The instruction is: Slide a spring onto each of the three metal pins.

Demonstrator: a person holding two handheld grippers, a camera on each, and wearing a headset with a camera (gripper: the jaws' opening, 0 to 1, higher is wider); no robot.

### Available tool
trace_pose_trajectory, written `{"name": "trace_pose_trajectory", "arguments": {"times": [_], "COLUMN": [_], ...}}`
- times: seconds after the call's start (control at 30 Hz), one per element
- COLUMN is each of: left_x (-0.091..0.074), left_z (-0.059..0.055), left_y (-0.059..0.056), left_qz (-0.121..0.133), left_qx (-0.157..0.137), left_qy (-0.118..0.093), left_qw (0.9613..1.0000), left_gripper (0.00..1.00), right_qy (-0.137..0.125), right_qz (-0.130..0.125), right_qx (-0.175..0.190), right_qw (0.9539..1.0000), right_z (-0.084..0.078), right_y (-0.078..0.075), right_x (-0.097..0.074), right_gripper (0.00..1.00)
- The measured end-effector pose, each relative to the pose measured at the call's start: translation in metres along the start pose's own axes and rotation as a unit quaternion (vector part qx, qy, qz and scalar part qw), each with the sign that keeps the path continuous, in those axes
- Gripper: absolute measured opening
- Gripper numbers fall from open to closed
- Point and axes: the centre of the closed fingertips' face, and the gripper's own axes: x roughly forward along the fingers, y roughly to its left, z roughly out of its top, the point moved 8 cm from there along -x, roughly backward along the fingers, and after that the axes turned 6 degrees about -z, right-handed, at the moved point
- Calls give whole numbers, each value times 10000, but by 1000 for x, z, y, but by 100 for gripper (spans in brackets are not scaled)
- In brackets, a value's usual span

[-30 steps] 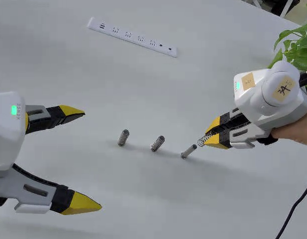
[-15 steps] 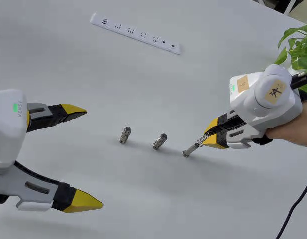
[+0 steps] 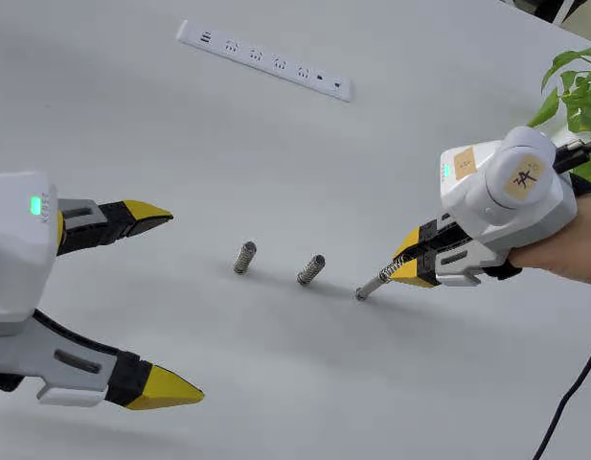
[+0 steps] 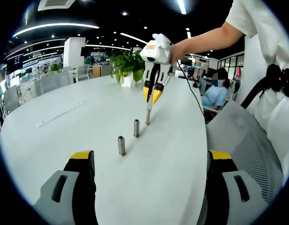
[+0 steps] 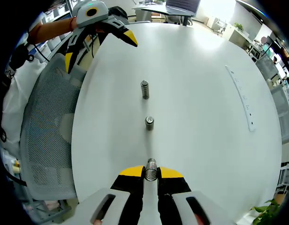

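Pinching a spring (image 5: pixel 151 168) between the closed yellow tips of the right hand-held gripper (image 3: pixel 402 269), at the top of the third pin (image 3: pixel 366 289). Apparently started over the pin's upper end, with most of the shaft below bare; hard to tell how far on. Standing upright on the white worktop (image 3: pixel 391 134), at the near end of a short row with the middle pin (image 3: pixel 310 269) and the far pin (image 3: pixel 243 257), each already carrying its own spring. Hovering well apart on the other side with the left hand-held gripper (image 3: pixel 185 307), jaws spread wide, holding nothing and steadying nothing.

Plenty to go wrong from here:
- Could tip the third pin over by pressing down off its axis, with no brace at the base.
- Could catch a coil on the pin's top edge and buckle the spring sideways if lowered at a slant.
- Could send the spring springing off across the worktop by letting go before seating enough of it.
- Could clip the middle pin just beside it on a careless pull-back, undoing finished work.

Safer to push straight along the shaft, slowly, and open up only once low on the pin.
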Motion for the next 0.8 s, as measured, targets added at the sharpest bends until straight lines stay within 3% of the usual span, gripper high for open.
{"name": "trace_pose_trajectory", "arguments": {"times": [0.8], "left_x": [-1], "left_z": [-4], "left_y": [0], "left_qz": [-15], "left_qx": [-51], "left_qy": [12], "left_qw": [10000], "left_gripper": [99], "right_qy": [66], "right_qz": [141], "right_qx": [-20], "right_qw": [9999], "right_z": [-6], "right_y": [-2], "right_x": [24], "right_gripper": [6]}}
